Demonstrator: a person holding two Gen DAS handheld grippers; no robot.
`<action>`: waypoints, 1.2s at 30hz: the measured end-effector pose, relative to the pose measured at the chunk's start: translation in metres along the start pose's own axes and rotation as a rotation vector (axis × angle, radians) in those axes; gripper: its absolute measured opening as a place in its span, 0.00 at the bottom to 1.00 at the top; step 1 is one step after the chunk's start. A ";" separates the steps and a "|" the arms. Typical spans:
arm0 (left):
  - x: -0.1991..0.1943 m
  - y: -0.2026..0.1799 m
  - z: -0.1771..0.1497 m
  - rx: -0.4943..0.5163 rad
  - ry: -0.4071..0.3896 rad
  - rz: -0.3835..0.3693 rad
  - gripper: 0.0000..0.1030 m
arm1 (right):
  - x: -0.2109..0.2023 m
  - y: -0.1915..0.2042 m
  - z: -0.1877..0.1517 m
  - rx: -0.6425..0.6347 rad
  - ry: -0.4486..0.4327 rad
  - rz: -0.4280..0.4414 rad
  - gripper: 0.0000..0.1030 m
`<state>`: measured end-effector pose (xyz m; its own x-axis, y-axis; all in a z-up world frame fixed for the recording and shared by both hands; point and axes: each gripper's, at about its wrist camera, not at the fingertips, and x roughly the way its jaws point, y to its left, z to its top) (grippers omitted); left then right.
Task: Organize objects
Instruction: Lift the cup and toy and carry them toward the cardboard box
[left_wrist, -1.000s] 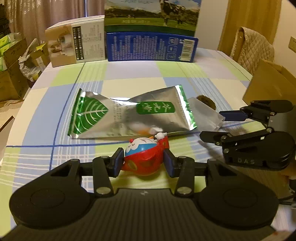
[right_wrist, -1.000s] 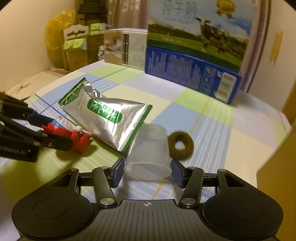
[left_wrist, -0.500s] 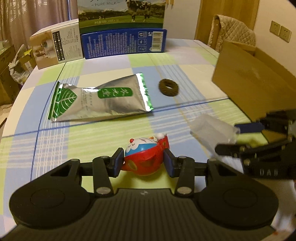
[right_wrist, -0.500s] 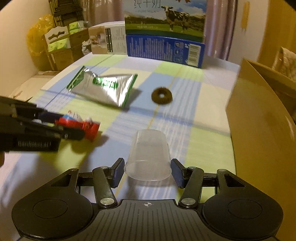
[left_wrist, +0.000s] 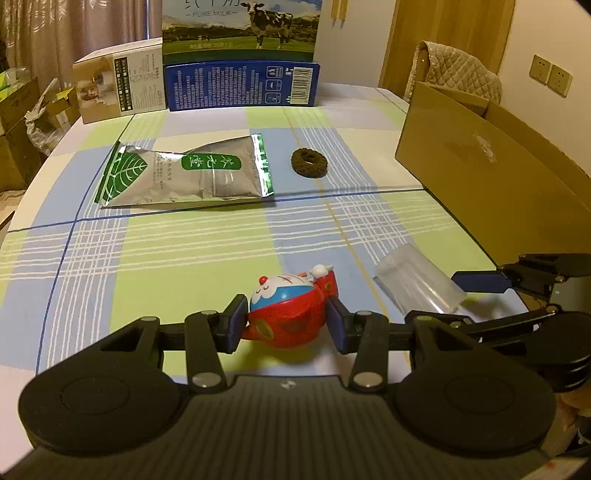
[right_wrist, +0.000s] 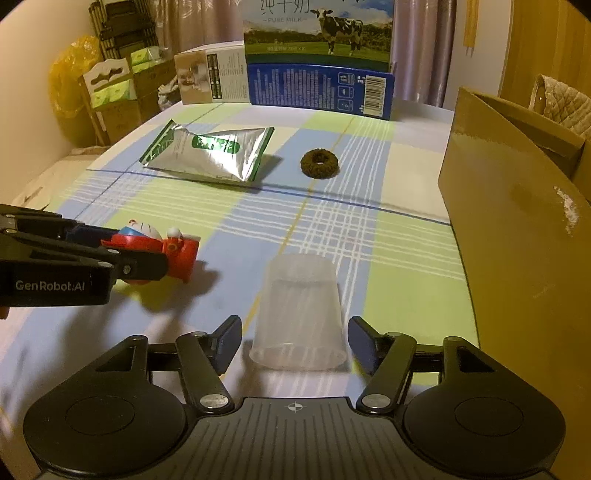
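The left gripper (left_wrist: 284, 323) is clamped on a red and blue cartoon-cat toy (left_wrist: 290, 312); both blue pads press on the toy's sides. In the right wrist view the toy (right_wrist: 155, 251) is held clear of the table, with its shadow on the cloth below.

The right gripper (right_wrist: 294, 341) has just been opening its jaws. A clear plastic cup (right_wrist: 297, 314) lies between them, mouth toward the camera. A gap shows on each side between pad and cup wall, so the cup is not gripped. In the left wrist view the cup (left_wrist: 417, 284) lies on its side near the right edge of the table, between the right gripper's fingers (left_wrist: 480, 281).

The table (left_wrist: 166, 258) carries a checked cloth in green, blue and white. Toward the far edge lie:
- a silver and green foil pouch (left_wrist: 188, 173), flat, left of centre;
- a brown fuzzy hair tie (left_wrist: 309, 161), just right of the pouch and apart from it.

Along the far edge stand a blue milk carton box (left_wrist: 242, 88) with a cow picture and a smaller beige product box (left_wrist: 120, 86), touching side by side.

An open cardboard box (right_wrist: 517, 236) stands at the right edge of the table, near the cup. Its near wall rises beside the right gripper. A chair with a quilted cover (left_wrist: 458, 70) stands behind the box.
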<state>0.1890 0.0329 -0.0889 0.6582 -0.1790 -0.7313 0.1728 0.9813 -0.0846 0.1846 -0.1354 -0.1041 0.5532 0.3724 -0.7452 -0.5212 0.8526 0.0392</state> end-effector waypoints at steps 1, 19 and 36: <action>0.001 0.000 0.000 -0.003 0.000 0.000 0.39 | 0.002 0.000 0.000 -0.001 0.003 -0.002 0.60; 0.005 0.001 0.004 -0.033 -0.002 0.001 0.39 | 0.012 0.001 0.000 0.014 0.015 -0.027 0.49; -0.013 -0.004 0.005 -0.066 -0.017 0.037 0.39 | -0.020 -0.003 0.009 0.060 -0.006 -0.008 0.49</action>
<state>0.1834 0.0312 -0.0761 0.6758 -0.1430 -0.7231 0.0996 0.9897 -0.1026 0.1804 -0.1421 -0.0834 0.5613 0.3673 -0.7416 -0.4767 0.8760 0.0730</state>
